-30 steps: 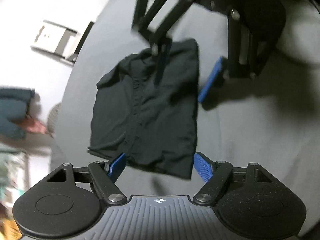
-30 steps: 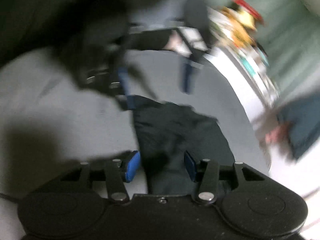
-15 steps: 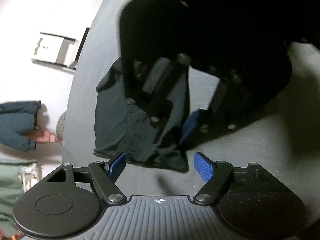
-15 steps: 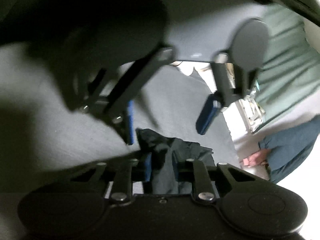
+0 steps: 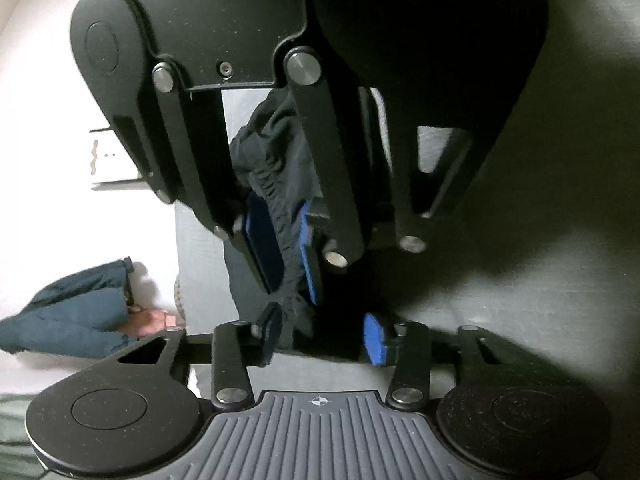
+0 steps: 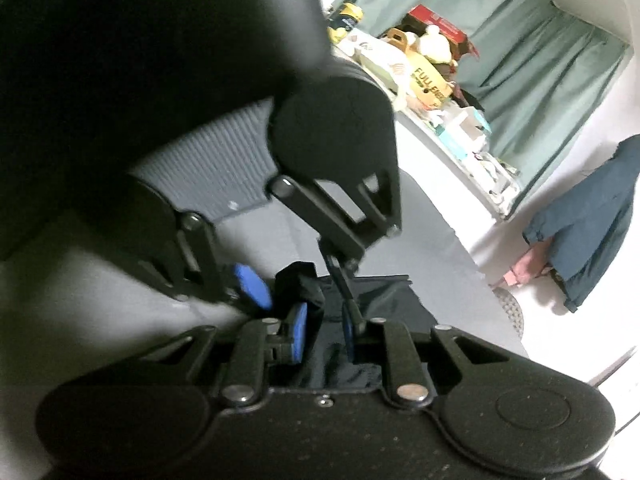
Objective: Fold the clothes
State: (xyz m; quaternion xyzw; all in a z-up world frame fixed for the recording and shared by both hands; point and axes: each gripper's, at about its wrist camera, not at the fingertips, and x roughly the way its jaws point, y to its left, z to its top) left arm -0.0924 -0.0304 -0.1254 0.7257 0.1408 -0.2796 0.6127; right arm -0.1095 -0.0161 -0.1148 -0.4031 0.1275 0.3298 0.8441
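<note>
Black shirt [image 5: 276, 160], bunched and crumpled, on the grey table cover [image 5: 520, 280]. In my left wrist view it runs from about 12 o'clock down to the gap between my own pads.

My right gripper [image 5: 286, 256] comes in from 12 o'clock, facing me. Its blue pads are narrow and pinch a ruffled ridge of the fabric. The right wrist view agrees, with cloth squeezed between the two pads at 6 o'clock.

My left gripper [image 5: 322, 336] is wide and grips nothing. A loose hem of the shirt hangs between its pads, closer to the 9 o'clock pad. I cannot tell if it touches.

Risks, as I judge them:
- The two tools are nearly nose to nose, so any push forward could knock fingers together.
- The right pinch holds a wad, probably several layers, so lifting may drag the whole shirt and wreck the fold line.
- If the left closes here, it may catch only the hem edge, slip off, or nip the same wad.
- The fabric is dark and in shadow, so edges are hard to read and a wrong layer grab is likely.

The rest of the shirt spreads flat toward 3 o'clock in the right wrist view.
</note>
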